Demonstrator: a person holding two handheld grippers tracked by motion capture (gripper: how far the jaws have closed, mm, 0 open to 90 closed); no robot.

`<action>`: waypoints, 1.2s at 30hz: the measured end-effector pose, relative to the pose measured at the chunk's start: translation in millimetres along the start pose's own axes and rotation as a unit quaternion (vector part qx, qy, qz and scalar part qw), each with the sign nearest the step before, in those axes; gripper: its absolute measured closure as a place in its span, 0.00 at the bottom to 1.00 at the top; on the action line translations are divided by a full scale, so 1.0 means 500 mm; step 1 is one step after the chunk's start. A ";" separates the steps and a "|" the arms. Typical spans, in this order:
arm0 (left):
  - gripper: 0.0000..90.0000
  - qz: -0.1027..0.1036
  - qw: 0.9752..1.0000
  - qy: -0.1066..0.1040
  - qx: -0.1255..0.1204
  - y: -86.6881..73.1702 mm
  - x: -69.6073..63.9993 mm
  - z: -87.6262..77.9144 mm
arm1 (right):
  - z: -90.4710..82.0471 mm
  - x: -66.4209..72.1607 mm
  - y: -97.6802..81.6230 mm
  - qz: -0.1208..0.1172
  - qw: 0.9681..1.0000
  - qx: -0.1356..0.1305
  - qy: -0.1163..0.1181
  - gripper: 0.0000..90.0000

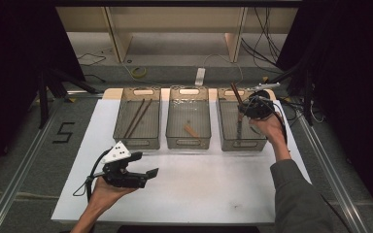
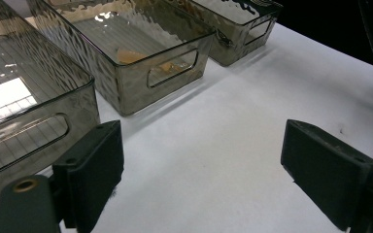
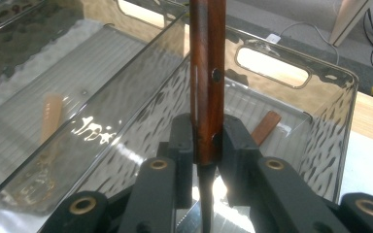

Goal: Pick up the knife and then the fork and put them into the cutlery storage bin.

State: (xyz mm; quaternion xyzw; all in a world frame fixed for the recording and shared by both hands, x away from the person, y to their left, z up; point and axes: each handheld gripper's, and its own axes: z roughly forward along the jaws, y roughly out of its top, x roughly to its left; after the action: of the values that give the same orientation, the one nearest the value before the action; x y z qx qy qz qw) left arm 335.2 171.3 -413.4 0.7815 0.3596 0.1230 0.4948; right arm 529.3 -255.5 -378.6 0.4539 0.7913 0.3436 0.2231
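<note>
A knife [image 3: 207, 82] with a brown wooden handle is clamped in the right hand-held gripper [image 3: 207, 145] over the right bin [image 1: 226, 138]. It seems not put down yet. The left hand-held gripper [image 2: 201, 167] is held wide apart, empty, above the table [image 2: 233, 160].

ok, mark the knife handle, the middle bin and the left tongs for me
knife handle [image 3: 207, 73]: right gripper view, on the wooden handle above the jaws.
middle bin [image 1: 188, 143]: high view, on its near wall.
left tongs [image 1: 147, 170]: high view, midway between the fingertips.
</note>
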 end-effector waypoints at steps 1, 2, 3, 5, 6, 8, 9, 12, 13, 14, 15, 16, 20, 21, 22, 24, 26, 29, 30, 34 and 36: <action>0.17 0.000 1.000 0.000 0.000 0.000 0.000 0.000 | 0.004 -0.001 0.000 0.002 1.000 0.001 0.000 0.86; 0.17 0.000 1.000 0.000 0.000 0.000 0.000 0.000 | 0.007 0.000 -0.001 0.004 1.000 0.005 0.000 0.86; 0.17 0.001 1.000 0.001 0.001 0.000 0.000 0.000 | 0.011 0.001 -0.001 0.002 1.000 0.007 -0.001 0.86; 0.17 0.002 1.000 0.001 0.002 0.000 0.000 0.000 | 0.017 0.003 -0.002 0.001 1.000 0.013 -0.002 0.86; 0.17 0.001 1.000 0.001 0.001 0.000 -0.001 0.001 | 0.021 0.004 -0.003 0.000 1.000 0.015 -0.001 0.86; 0.17 0.001 1.000 0.002 0.001 0.000 -0.001 0.001 | 0.027 0.006 -0.005 -0.002 1.000 0.020 -0.004 0.86; 0.17 0.002 1.000 0.002 0.000 0.000 -0.001 0.001 | 0.031 0.007 -0.006 0.000 1.000 0.023 -0.002 0.86; 0.17 0.002 1.000 0.003 0.000 0.000 0.000 0.000 | 0.039 0.010 -0.009 -0.008 0.999 0.034 -0.004 0.85; 0.17 0.001 1.000 0.003 0.000 0.000 0.000 0.000 | 0.041 0.010 -0.010 -0.008 0.999 0.036 -0.003 0.85; 0.17 0.000 1.000 0.003 0.000 0.000 0.001 0.000 | 0.043 0.009 -0.011 -0.006 0.999 0.038 -0.001 0.84; 0.17 0.000 1.000 0.003 0.000 0.000 0.001 0.000 | 0.046 0.008 -0.012 -0.003 0.999 0.040 0.004 0.77; 0.17 0.002 1.000 0.003 0.001 0.000 0.000 0.000 | 0.049 0.007 -0.012 0.001 0.999 0.045 0.005 0.71; 0.17 0.002 1.000 0.005 0.000 0.000 0.000 0.001 | 0.039 0.014 -0.008 0.005 0.999 0.041 0.009 0.62; 0.17 0.001 1.000 0.007 0.000 0.000 0.000 0.001 | 0.034 0.017 -0.007 0.003 0.999 0.037 0.012 0.62; 0.17 0.000 1.000 0.006 0.001 0.000 0.002 0.000 | 0.029 0.019 -0.007 0.002 0.999 0.034 0.015 0.61; 0.16 -0.003 1.000 0.007 -0.003 0.000 0.003 -0.002 | 0.020 0.025 -0.009 0.003 0.999 0.029 0.025 0.58; 0.16 -0.004 1.000 0.007 -0.005 0.000 0.005 -0.004 | 0.010 0.033 -0.015 0.001 0.999 0.023 0.032 0.54; 0.16 -0.007 1.000 0.006 -0.007 0.000 0.006 -0.003 | -0.006 0.047 -0.026 0.000 0.999 0.017 0.046 0.49; 0.16 -0.008 1.000 0.007 -0.007 0.000 0.005 -0.003 | -0.012 0.052 -0.031 0.000 0.999 0.012 0.052 0.48; 0.16 -0.007 1.000 0.007 -0.004 0.000 0.005 -0.002 | -0.045 0.074 -0.051 0.008 0.996 -0.012 0.083 0.45; 0.16 -0.006 1.000 0.007 -0.002 -0.001 0.005 -0.001 | -0.062 0.086 -0.060 0.012 0.995 -0.021 0.093 0.43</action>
State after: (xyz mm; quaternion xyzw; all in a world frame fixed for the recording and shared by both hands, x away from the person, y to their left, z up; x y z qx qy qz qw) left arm 336.4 173.5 -413.8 0.7775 0.3669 0.1263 0.4949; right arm 470.9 -238.8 -382.2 0.4244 0.7959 0.4035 0.1538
